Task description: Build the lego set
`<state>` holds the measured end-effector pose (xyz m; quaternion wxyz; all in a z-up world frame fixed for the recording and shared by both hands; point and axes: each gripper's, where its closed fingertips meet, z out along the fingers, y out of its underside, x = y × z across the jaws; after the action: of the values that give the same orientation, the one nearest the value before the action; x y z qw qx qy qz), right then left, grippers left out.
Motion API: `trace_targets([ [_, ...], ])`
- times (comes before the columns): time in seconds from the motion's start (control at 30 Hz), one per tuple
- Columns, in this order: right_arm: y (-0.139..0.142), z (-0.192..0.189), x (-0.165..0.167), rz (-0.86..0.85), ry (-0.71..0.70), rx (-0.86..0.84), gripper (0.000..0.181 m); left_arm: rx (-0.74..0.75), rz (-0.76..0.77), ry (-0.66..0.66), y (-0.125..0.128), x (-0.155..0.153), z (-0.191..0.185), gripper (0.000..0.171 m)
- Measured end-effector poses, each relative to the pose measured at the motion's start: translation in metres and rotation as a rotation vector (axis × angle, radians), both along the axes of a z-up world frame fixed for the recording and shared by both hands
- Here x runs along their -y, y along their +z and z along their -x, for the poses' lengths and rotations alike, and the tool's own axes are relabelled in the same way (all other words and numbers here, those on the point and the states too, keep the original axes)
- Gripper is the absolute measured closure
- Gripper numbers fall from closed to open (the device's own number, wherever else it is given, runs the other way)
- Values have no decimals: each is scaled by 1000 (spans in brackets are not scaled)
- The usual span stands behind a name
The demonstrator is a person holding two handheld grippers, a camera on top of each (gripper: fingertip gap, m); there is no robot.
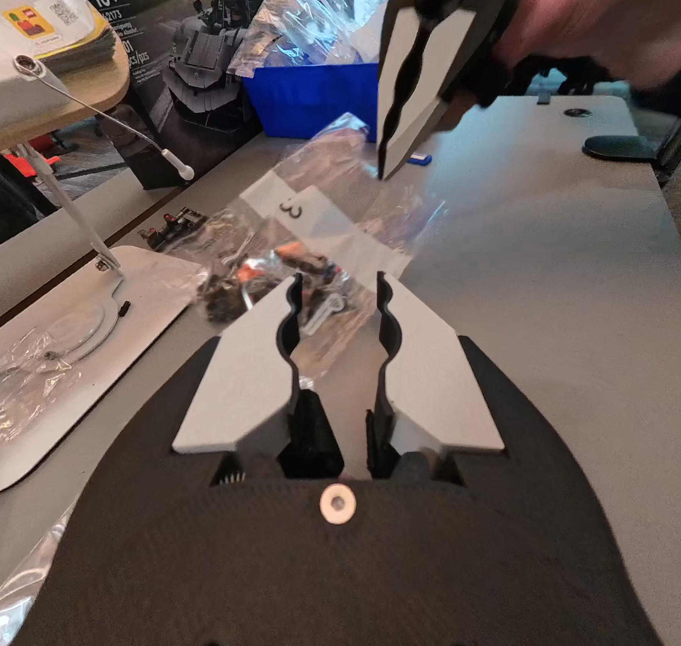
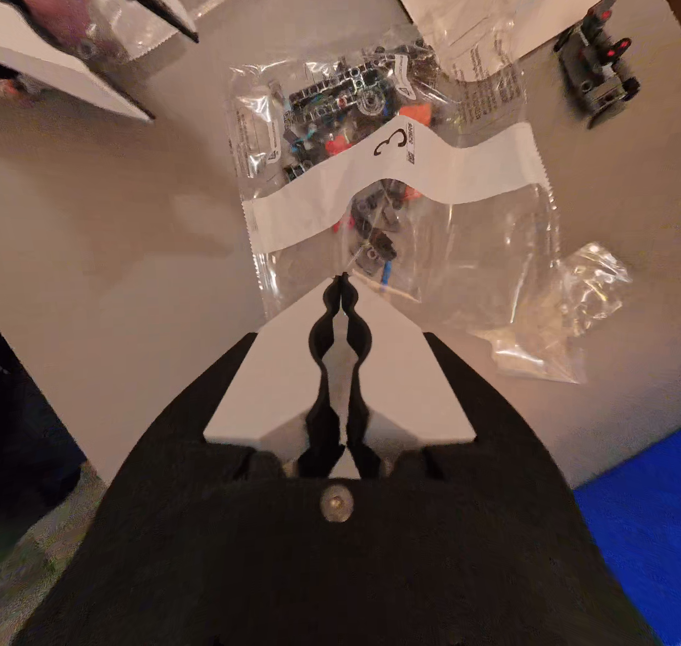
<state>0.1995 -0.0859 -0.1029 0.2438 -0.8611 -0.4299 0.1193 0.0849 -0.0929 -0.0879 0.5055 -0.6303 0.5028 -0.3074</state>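
Left gripper (image 1: pixel 339 278) sits nearest the lens in the left wrist view, jaws spread wide with nothing between them, tips hovering over the near end of the clear lego bag (image 1: pixel 313 260). Right gripper (image 2: pixel 341 276) in its own view has jaws pressed together at the tips, right at the bag's near edge; whether plastic is pinched there, cannot tell. In the left wrist view the same right gripper (image 1: pixel 381 175) points steeply down at the bag's far end, a hand (image 1: pixel 589 24) around its body.

Bag (image 2: pixel 368 171) lies flat on the grey table (image 1: pixel 534 260), still sealed-looking, crinkled, with a white paper band across its middle bearing a printed mark. Inside: mostly black and dark grey pieces, some orange and red ones, a few blue bits, plus smaller inner pouches.

Just beside the bag on the table: a small dark built assembly with red dots (image 2: pixel 597 64), apart from the bag. A crumpled empty clear wrapper (image 2: pixel 560 315) lies near the bag's other side. White stand base (image 1: pixel 92 315) with more clear plastic on it sits left of the bag. Farther back: blue bin (image 1: pixel 313 101) holding loose plastic bags, and the dark set box (image 1: pixel 191 68) leaning beside it.
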Motion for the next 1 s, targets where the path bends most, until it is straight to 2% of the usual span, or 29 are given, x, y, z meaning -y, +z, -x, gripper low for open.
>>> trace_targets([
  [0.1, 36, -6, 8, -43, 58, 97, 181, 34, -4, -19, 6, 3, -2, 123],
  [0.2, 63, -3, 13, -17, 66, 138, 181, 43, -43, -59, 11, 14, -10, 104],
  [0.3, 80, 4, 16, 11, 77, 169, 181, 13, -103, -43, 10, 19, -22, 79],
  [0.4, 89, 14, 16, 27, 87, 223, 181, -61, -158, -6, 1, 22, -36, 71],
  [0.5, 97, 32, 17, 52, 95, 213, 181, -242, -194, 42, -28, 17, -43, 84],
  [0.53, 99, 42, 20, 61, 117, 192, 181, -312, -210, 67, -38, 13, -42, 98],
  [0.6, 105, 58, 20, 46, 151, 170, 181, -361, -287, 100, -41, 7, -38, 145],
  [0.67, 112, 71, 18, 3, 171, 147, 181, -320, -260, 112, -36, 5, -35, 164],
  [0.77, 133, 69, 3, -159, 114, 128, 176, -254, -206, 111, -26, 2, -26, 169],
  [0.9, 183, 40, -3, -328, 0, -56, 159, -209, -126, 65, -23, 1, -10, 169],
  [1.0, 181, -1, -13, -314, -92, -104, 150, -150, -23, 26, -17, 2, 0, 169],
])
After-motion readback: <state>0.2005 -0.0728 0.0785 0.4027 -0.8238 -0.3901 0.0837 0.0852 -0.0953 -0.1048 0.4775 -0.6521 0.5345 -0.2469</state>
